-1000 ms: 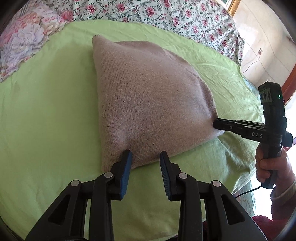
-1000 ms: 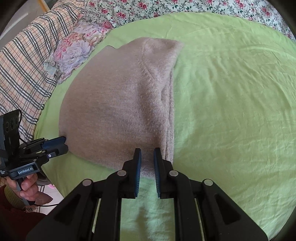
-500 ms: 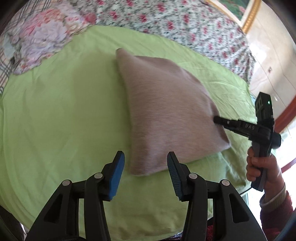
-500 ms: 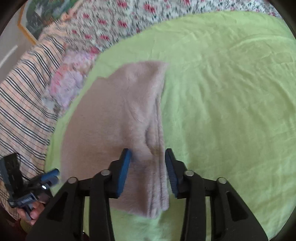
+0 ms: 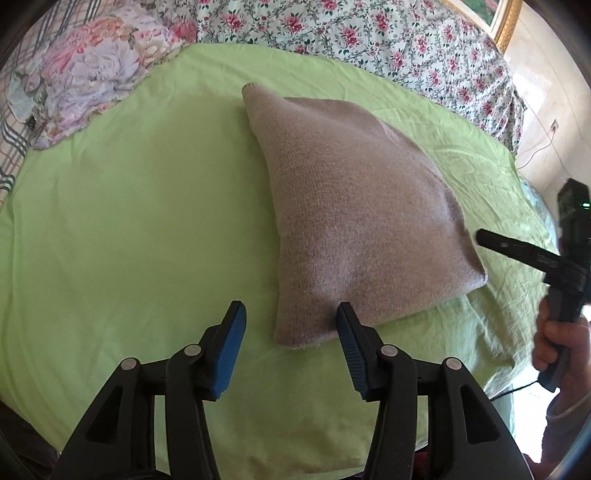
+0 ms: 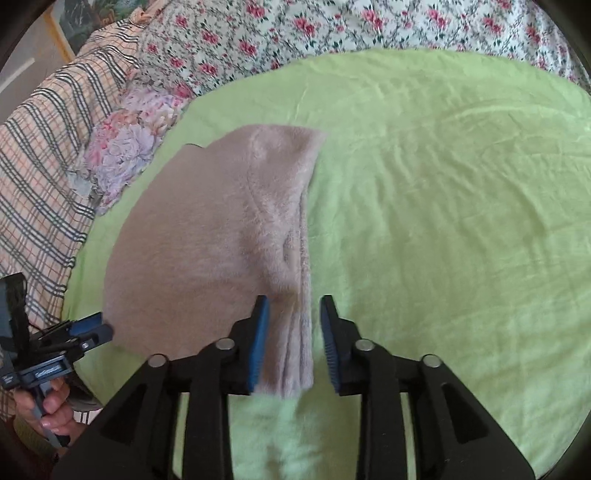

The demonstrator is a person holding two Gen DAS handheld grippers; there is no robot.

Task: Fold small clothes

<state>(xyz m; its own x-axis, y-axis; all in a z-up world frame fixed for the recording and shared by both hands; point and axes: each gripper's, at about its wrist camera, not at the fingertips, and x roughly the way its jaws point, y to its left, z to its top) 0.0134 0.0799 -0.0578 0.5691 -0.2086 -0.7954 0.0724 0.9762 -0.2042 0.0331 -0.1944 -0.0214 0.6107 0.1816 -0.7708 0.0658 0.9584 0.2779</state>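
One folded beige knit garment is lying flat on the green sheet of the bed, toward the near edge, and I am seeing it from both wrists. In the right wrist view the same garment is showing stacked layers along its right side, with a raised seam curving across the top face.

My left gripper is hovering just short of the garment's near corner. Its jaws are spread wide, the blue pads standing on either side of that corner and pinching nothing. My right gripper is sitting over the layered edge, its jaws also spread apart, with the edge lying between them but not clamped. In the left wrist view I am seeing the right gripper pointing at the garment's far-right corner, its tip just beside the cloth; the hand holding it is showing at the frame's edge.

Beyond the sheet, a floral bedspread is running across the back. A pale flowered cushion is resting at the sheet's edge near the garment, and a plaid blanket is lying beside it.
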